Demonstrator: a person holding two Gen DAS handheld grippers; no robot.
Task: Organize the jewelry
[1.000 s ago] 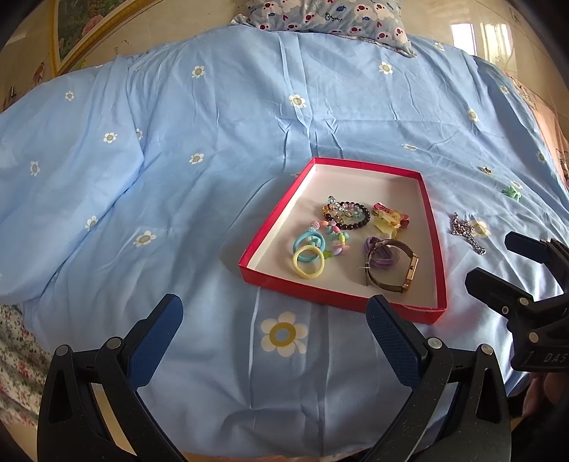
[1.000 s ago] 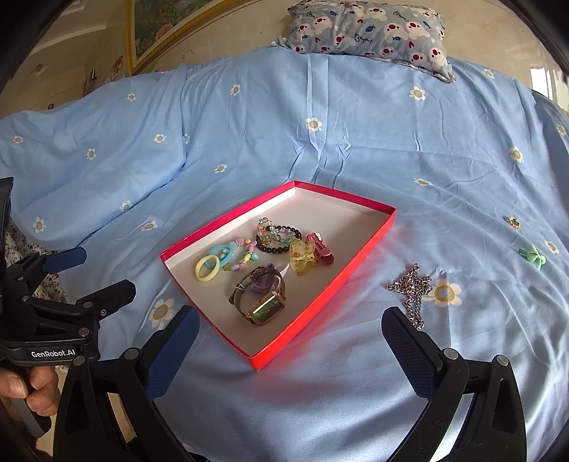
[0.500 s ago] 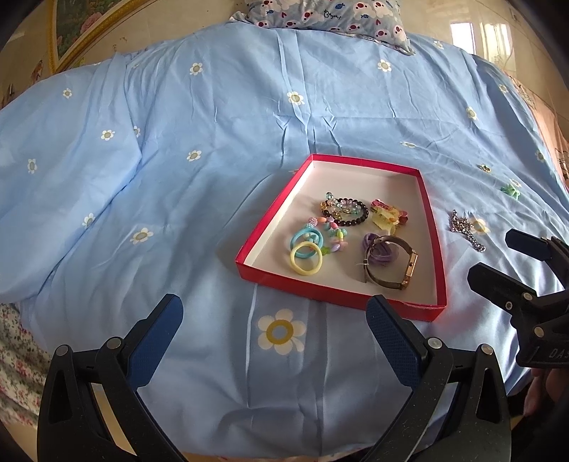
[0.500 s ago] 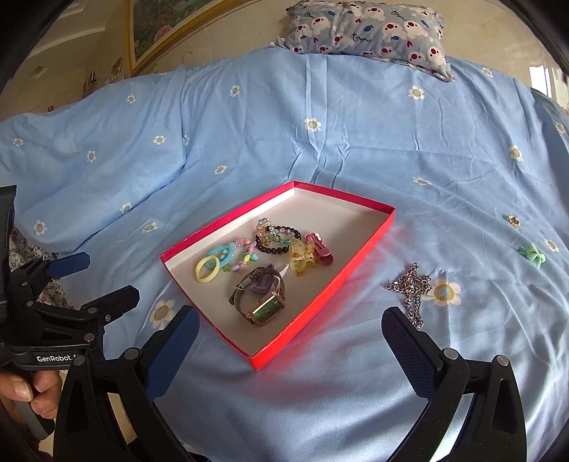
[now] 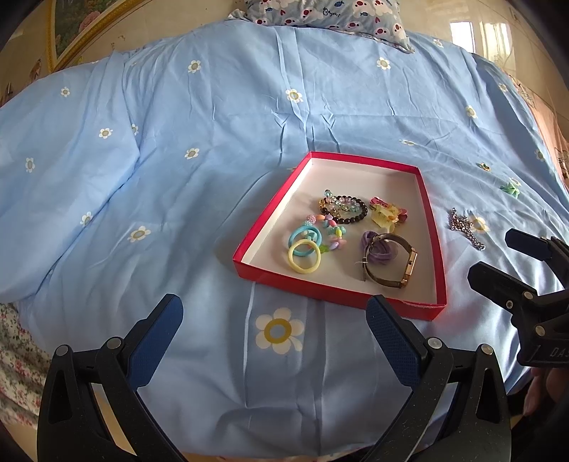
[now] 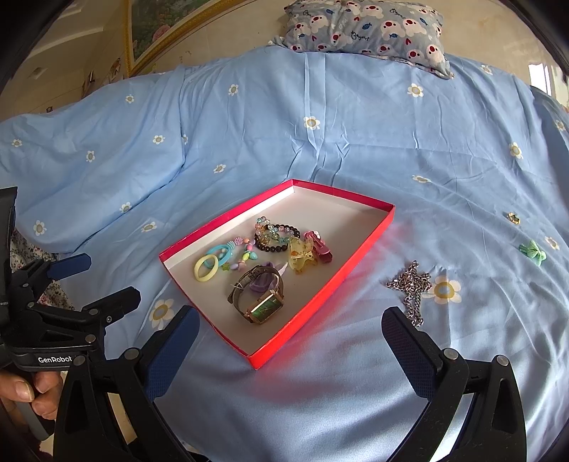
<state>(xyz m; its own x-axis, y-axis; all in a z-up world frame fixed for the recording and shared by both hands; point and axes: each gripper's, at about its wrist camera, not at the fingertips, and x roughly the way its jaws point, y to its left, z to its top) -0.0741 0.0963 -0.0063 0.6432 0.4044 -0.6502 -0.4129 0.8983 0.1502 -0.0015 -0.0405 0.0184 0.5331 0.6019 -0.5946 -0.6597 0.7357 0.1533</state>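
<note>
A shallow red tray (image 5: 435,227) (image 6: 359,263) lies on the blue bedspread. It holds a gold watch (image 5: 391,264) (image 6: 259,295), a dark bead bracelet (image 5: 343,208) (image 6: 275,234), yellow and blue hair ties (image 5: 304,250) (image 6: 209,264) and hair clips (image 5: 386,215) (image 6: 307,254). A silver chain (image 5: 464,227) (image 6: 410,288) lies on the bedspread right of the tray, with a green bow (image 5: 510,188) (image 6: 531,252) and a small gold ring (image 6: 513,218) farther right. My left gripper (image 5: 275,330) is open and empty, before the tray's near edge. My right gripper (image 6: 290,337) is open and empty, near the tray's front corner.
A patterned pillow (image 5: 327,16) (image 6: 370,30) lies at the head of the bed. A framed picture (image 6: 160,32) leans at the back left. The bed's near edge runs just under both grippers. A flowered sheet (image 5: 17,355) shows at the lower left.
The left gripper has drawn slightly back and right, so the tray sits a little higher in its view. The right gripper has barely moved. Both stay open.
</note>
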